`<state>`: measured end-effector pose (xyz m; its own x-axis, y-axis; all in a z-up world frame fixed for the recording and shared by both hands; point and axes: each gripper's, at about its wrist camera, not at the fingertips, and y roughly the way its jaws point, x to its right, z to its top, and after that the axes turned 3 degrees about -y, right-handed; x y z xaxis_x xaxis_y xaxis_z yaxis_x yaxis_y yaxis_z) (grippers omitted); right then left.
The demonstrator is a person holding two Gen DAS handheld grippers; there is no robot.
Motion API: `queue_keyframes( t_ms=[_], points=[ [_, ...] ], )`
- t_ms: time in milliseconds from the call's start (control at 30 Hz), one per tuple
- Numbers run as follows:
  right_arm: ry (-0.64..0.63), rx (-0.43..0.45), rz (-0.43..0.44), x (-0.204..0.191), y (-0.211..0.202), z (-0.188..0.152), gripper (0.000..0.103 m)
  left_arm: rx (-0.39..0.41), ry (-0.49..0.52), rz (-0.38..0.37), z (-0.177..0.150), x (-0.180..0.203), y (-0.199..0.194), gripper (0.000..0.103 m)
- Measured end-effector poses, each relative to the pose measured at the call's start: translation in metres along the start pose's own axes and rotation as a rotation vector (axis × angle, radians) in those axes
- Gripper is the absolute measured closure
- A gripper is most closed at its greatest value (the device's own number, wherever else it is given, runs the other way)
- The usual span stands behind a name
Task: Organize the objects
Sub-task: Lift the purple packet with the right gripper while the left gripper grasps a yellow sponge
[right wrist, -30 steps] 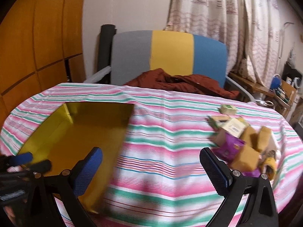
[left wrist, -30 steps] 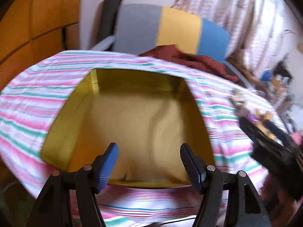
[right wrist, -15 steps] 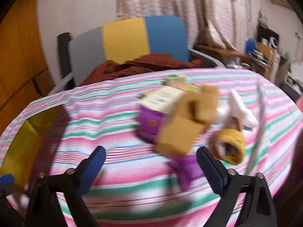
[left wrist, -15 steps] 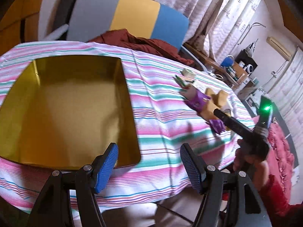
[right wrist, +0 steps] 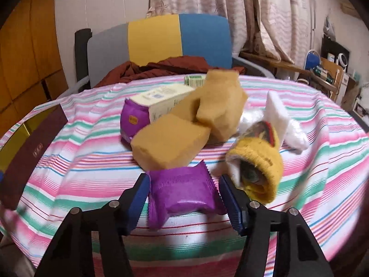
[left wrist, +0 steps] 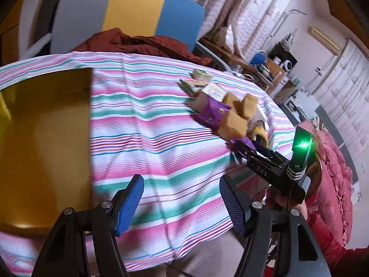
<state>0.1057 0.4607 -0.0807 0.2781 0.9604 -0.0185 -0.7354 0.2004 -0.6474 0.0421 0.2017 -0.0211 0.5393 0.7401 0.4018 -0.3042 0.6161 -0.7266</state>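
Observation:
A small purple snack packet (right wrist: 182,190) lies on the striped tablecloth (right wrist: 87,168) between the fingers of my right gripper (right wrist: 183,198); the pads sit at its two sides, and I cannot tell if they press it. Behind it is a pile: yellow sponges (right wrist: 170,145), a white carton (right wrist: 161,100), a larger purple packet (right wrist: 133,120) and a yellow knitted roll (right wrist: 260,166). My left gripper (left wrist: 181,198) is open and empty over the cloth, right of the open yellow box (left wrist: 43,138). The right gripper also shows in the left wrist view (left wrist: 244,149), at the pile.
A chair with grey, yellow and blue panels (right wrist: 159,39) holds a dark red cloth (right wrist: 175,67) behind the table. The box's brown wall (right wrist: 30,159) is at the left. A cluttered shelf (right wrist: 327,71) stands at the right. The table edge is just below both grippers.
The right gripper has moved from the box side to the pile and narrowed around the small purple packet. The left gripper has swung right, away from over the box.

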Motion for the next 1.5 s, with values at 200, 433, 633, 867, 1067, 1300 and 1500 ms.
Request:
queue_keyframes(
  t_ms=[200, 433, 633, 867, 1067, 1300, 1500],
  points=[
    [0.055, 0.028, 0.065, 0.007, -0.004, -0.009, 0.047, -0.077, 0.076, -0.031, 0.011, 0.028, 0.035, 0.03],
    [0.078, 0.035, 0.046, 0.014, -0.015, -0.017, 0.048, -0.071, 0.164, -0.063, 0.033, 0.065, 0.068, 0.026],
    [0.14, 0.038, 0.034, 0.028, -0.024, -0.029, 0.048, -0.091, 0.249, -0.103, 0.048, 0.1, 0.111, 0.025],
    [0.136, 0.044, 0.016, 0.027, -0.025, -0.032, 0.047, -0.167, 0.268, -0.114, 0.064, 0.11, 0.16, 0.026],
    [0.119, 0.055, -0.002, 0.023, -0.025, -0.034, 0.047, -0.159, 0.286, -0.064, 0.061, 0.104, 0.177, 0.044],
    [0.11, 0.057, -0.009, 0.023, -0.024, -0.034, 0.047, -0.066, 0.261, -0.109, 0.037, 0.077, 0.149, 0.047],
    [0.116, 0.045, -0.022, 0.022, -0.024, -0.032, 0.047, 0.019, 0.252, -0.092, 0.015, 0.057, 0.124, 0.049]
  ],
)
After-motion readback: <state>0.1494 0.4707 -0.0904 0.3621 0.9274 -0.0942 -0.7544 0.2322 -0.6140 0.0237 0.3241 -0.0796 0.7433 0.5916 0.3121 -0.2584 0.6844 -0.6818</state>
